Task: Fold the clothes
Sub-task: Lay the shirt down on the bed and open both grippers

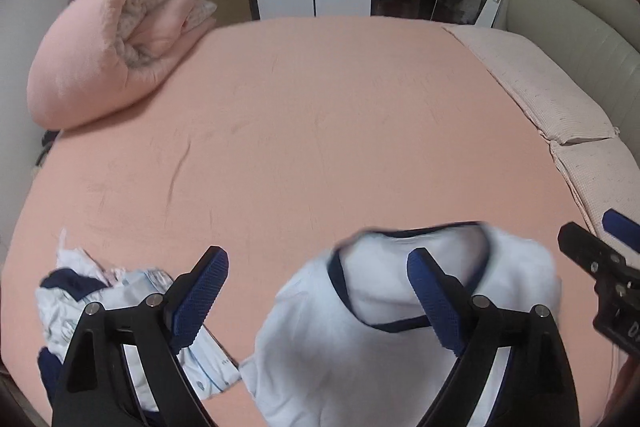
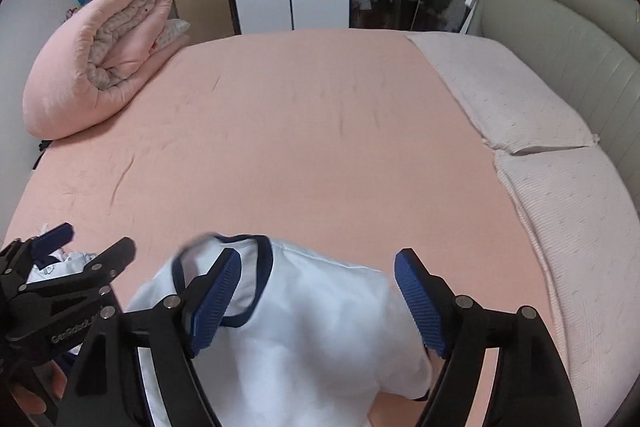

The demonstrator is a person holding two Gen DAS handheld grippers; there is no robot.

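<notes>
White shirt [image 2: 304, 327], one, lies on your pink bed [image 2: 300, 147] beneath two spread, empty grippers, left [image 1: 318, 287] and right [image 2: 318, 291]. Only your left view shows the crumpled pile [image 1: 100, 303] plainly.

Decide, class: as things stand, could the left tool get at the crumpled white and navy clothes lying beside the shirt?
Probably yes. The left tool is open and holds nothing, the crumpled clothes lie just beside its finger on the pink sheet, and nothing covers them.
</notes>
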